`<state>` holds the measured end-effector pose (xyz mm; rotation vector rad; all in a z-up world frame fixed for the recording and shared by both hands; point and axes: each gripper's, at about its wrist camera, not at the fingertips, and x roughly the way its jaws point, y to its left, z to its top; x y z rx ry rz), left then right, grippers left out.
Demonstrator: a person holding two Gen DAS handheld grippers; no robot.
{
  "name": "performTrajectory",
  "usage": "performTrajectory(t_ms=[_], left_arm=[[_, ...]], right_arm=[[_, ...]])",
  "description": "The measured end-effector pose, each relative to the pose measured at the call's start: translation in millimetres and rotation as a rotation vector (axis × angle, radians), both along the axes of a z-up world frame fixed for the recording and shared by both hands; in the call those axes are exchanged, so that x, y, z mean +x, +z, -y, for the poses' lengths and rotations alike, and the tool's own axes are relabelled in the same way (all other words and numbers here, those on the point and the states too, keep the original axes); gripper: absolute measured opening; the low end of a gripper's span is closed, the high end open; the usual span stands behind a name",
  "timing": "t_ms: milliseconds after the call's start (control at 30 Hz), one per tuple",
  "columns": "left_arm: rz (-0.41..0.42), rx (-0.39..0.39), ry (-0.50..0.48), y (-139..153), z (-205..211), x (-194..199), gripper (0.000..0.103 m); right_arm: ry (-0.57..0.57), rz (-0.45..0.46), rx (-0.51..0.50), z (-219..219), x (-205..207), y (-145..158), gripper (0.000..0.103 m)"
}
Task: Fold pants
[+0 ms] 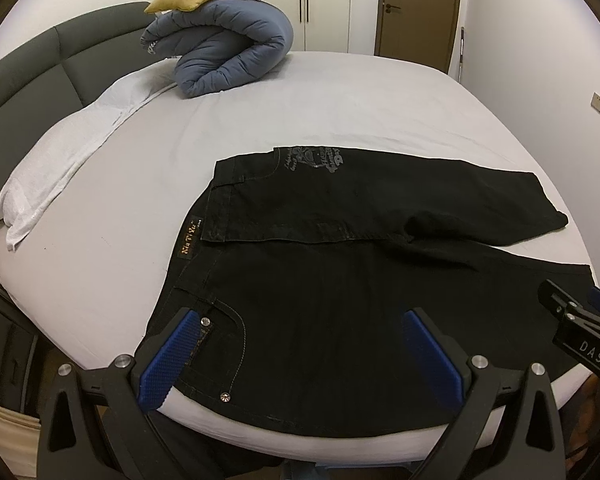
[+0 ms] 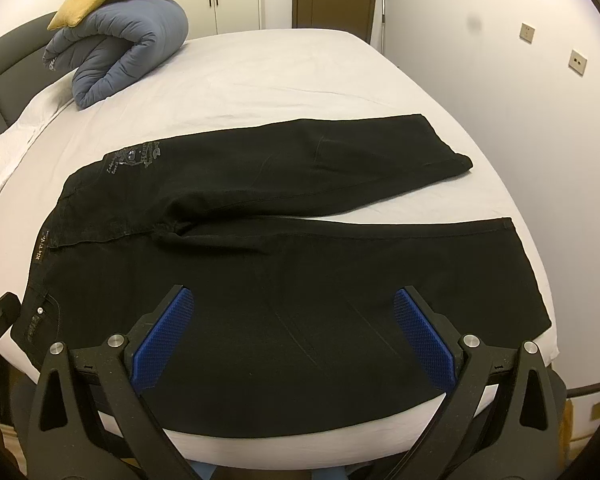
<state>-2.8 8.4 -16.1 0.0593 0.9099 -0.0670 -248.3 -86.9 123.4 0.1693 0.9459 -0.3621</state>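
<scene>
Pants (image 1: pixel 340 280) lie spread flat on the bed (image 1: pixel 260 100), black denim, waistband toward the headboard side and both legs running out toward the foot, the far leg splayed a little away from the near one. Nothing is folded yet, so the step in hand looks like the first lengthwise fold, one leg brought over the other.

The left gripper (image 1: pixel 300 356) hovers over the near waist and pocket area with its jaws spread wide and nothing between them. The right gripper (image 2: pixel 294 340) hangs over the near leg, likewise released and empty.

The next move probably calls for each gripper to drop to the near edge, the left at the waistband and the right close to the hem, pinch the cloth, then carry that edge across onto the far leg.

A rolled blue duvet (image 1: pixel 228 52) sits well apart.
</scene>
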Motion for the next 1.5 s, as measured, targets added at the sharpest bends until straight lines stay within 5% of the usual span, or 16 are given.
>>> performTrajectory(t_ms=[1133,1400,1500], left_arm=[[-0.01,0.042,-0.002,-10,-3,20,0.103],[0.07,-0.007,-0.138,-12,-41,119,0.103],[0.016,0.021,-0.19,-15,-49,180,0.103]], right_arm=[[0.064,-0.019,-0.009,-6,20,-13,0.102],[0.238,0.019,0.081,0,79,-11,0.102],[0.307,0.049,0.103,4,103,-6,0.102]])
